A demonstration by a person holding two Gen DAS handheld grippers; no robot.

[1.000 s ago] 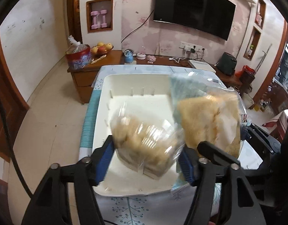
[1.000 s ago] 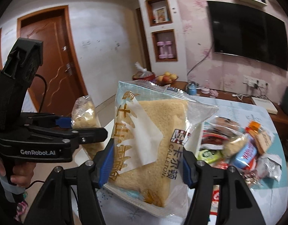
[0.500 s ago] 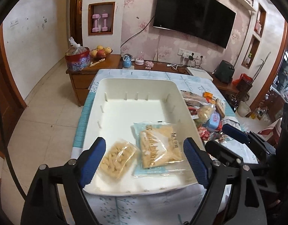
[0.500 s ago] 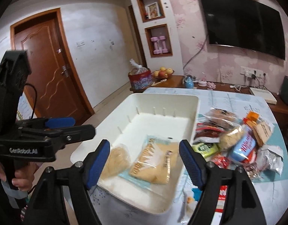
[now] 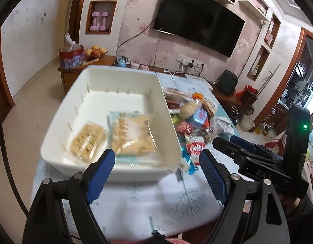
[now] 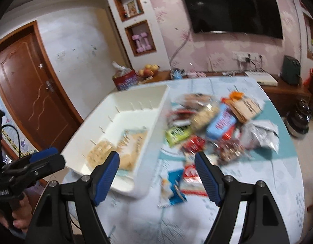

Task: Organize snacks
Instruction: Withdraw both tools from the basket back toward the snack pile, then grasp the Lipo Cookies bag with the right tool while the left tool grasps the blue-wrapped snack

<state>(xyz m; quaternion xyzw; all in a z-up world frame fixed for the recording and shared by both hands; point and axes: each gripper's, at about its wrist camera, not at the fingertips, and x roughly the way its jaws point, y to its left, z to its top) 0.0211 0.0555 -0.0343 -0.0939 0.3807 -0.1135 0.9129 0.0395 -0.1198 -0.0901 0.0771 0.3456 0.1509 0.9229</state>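
Observation:
A white plastic bin (image 5: 119,70) stands on the left of the table. Inside it lie a small clear bag of biscuits (image 5: 87,140) and a sliced-bread packet (image 5: 132,136), side by side at the near end. My left gripper (image 5: 156,158) hovers open over the bin's near right corner, with nothing between its fingers. My right gripper (image 6: 157,158) is open too, above the tablecloth between the bin (image 6: 136,93) and a red-and-white packet (image 6: 190,174). A heap of mixed snack packets (image 6: 217,122) lies to the right of the bin.
A blue packet (image 6: 174,189) lies on the floral tablecloth (image 6: 258,183) near the front edge. Behind the table a wooden sideboard (image 5: 75,75) carries a fruit bowl and a red bag. A TV hangs on the wall and a brown door (image 6: 30,101) stands at left.
A second ago each gripper held a packet over the bin. Both let go, and the packets now lie in the bin. Both grippers have drawn back and swung right.

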